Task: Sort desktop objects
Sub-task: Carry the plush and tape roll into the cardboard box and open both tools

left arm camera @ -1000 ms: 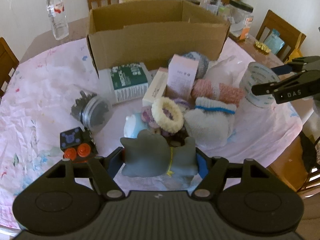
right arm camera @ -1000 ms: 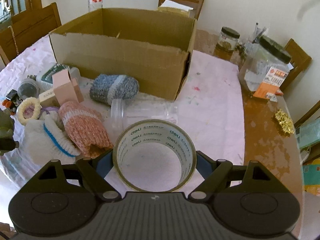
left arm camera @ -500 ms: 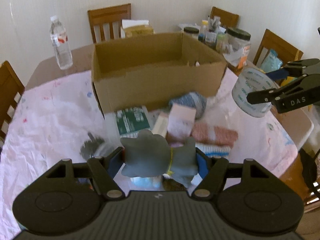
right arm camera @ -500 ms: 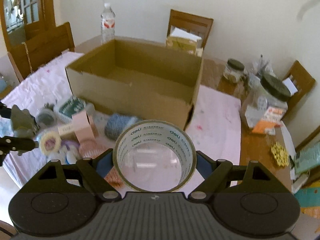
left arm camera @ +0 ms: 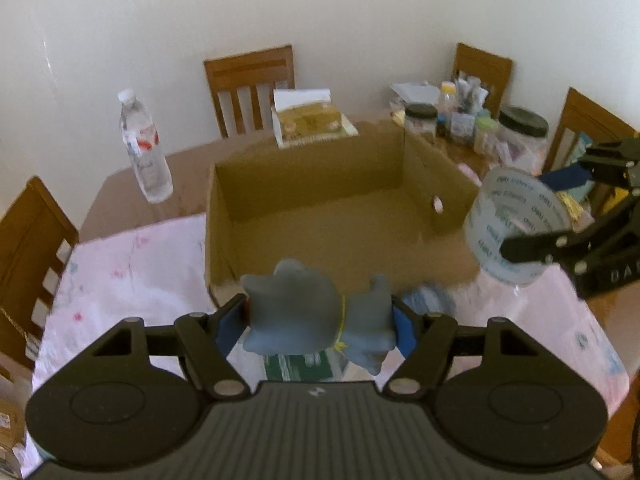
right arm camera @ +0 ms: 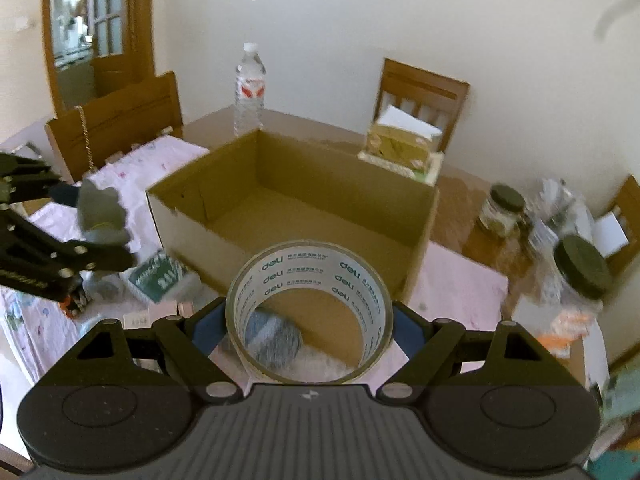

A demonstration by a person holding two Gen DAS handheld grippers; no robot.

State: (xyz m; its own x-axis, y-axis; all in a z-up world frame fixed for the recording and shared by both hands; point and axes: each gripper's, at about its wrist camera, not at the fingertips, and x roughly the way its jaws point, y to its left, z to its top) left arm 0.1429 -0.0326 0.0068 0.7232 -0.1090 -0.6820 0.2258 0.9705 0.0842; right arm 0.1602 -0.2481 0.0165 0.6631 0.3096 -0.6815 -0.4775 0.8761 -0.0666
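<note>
Cardboard box (left arm camera: 320,216), open-topped and brown, stands on the desk (left arm camera: 132,264) with its inside bare. Left tool (left arm camera: 320,320) is clenched on a grey-blue soft toy (left arm camera: 316,316) with a thin yellow band, held above the box's near wall. Right tool (right arm camera: 308,320) grips a clear tape roll (right arm camera: 308,276) printed in green, held just before the box's near wall. Items on the desk beside the box, including a green-labelled pack (right arm camera: 160,276), are blurred and partly hidden behind both tools.
</note>
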